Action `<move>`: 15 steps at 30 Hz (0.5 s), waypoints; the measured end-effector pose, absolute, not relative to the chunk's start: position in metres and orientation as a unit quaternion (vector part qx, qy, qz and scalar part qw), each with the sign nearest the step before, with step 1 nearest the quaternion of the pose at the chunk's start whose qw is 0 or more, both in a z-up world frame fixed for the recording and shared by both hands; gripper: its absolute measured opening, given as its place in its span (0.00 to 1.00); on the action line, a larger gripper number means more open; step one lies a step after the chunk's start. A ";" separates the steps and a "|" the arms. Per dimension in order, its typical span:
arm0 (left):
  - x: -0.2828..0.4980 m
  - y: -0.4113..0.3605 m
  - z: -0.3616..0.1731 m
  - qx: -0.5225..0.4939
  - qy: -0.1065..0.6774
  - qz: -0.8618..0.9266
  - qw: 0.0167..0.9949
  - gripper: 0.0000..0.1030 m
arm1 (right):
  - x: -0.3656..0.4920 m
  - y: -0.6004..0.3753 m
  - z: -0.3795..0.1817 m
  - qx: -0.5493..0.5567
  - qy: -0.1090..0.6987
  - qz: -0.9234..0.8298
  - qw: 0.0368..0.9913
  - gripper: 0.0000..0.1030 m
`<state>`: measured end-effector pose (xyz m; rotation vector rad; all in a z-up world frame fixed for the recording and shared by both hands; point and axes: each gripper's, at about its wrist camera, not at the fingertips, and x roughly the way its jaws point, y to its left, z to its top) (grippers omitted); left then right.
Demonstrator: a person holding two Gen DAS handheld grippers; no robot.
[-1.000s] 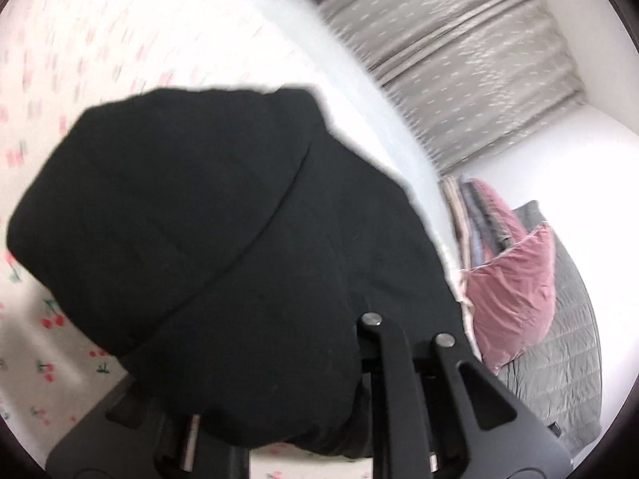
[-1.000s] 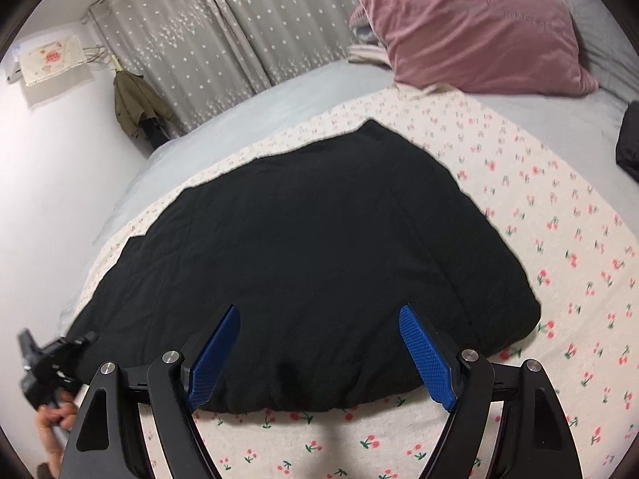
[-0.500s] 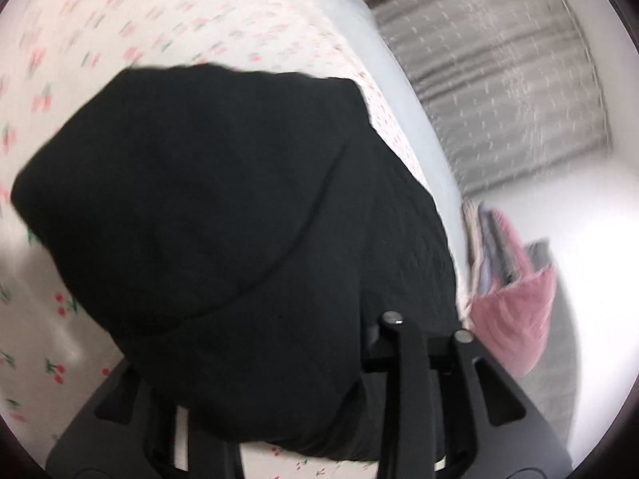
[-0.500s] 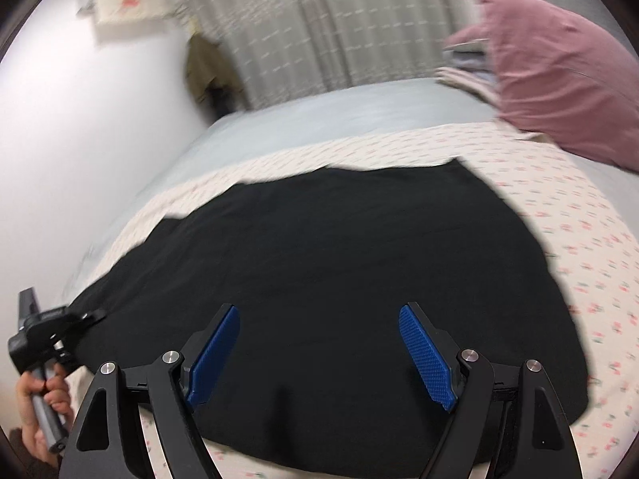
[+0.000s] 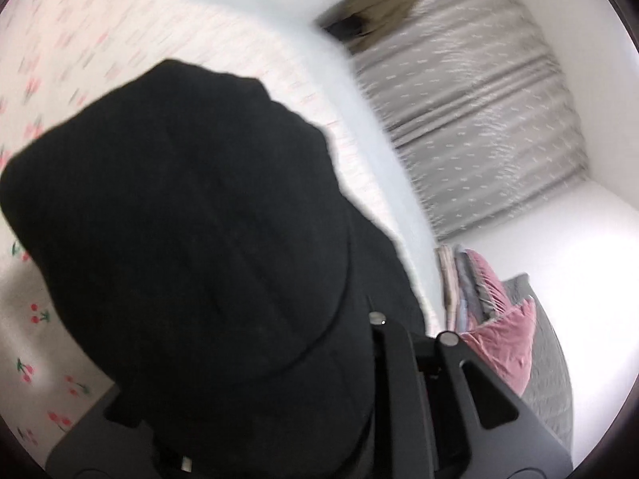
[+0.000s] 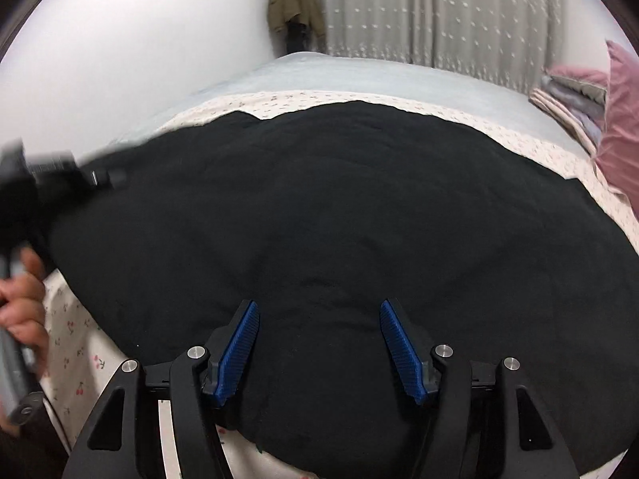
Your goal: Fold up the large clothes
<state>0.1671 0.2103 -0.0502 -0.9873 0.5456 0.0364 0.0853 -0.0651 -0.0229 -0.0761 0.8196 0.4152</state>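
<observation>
left wrist view: the left gripper (image 5: 279,419) is closing, its jaws buried under the black garment (image 5: 191,247), apparently pinching a fold draped over it; cherry-print sheet (image 5: 48,60) beyond, grey curtain (image 5: 479,131) to its right.

right wrist view: the right gripper (image 6: 315,343) is closing, blue pads apart over the garment's near edge, nothing clamped yet. next it likely must pinch that hem. olive jacket (image 6: 295,4) hangs ahead.
</observation>
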 end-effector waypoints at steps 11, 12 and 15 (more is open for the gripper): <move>0.156 0.049 0.047 -0.254 0.178 -0.168 0.936 0.21 | 0.111 -0.129 -0.020 0.167 0.437 0.320 0.824 0.63; 0.155 0.037 0.048 -0.240 0.179 -0.180 0.937 0.21 | 0.114 -0.142 -0.019 0.199 0.440 0.326 0.813 0.63; 0.153 -0.013 0.045 -0.184 0.195 -0.224 0.937 0.21 | 0.116 -0.190 -0.010 0.270 0.426 0.315 0.804 0.64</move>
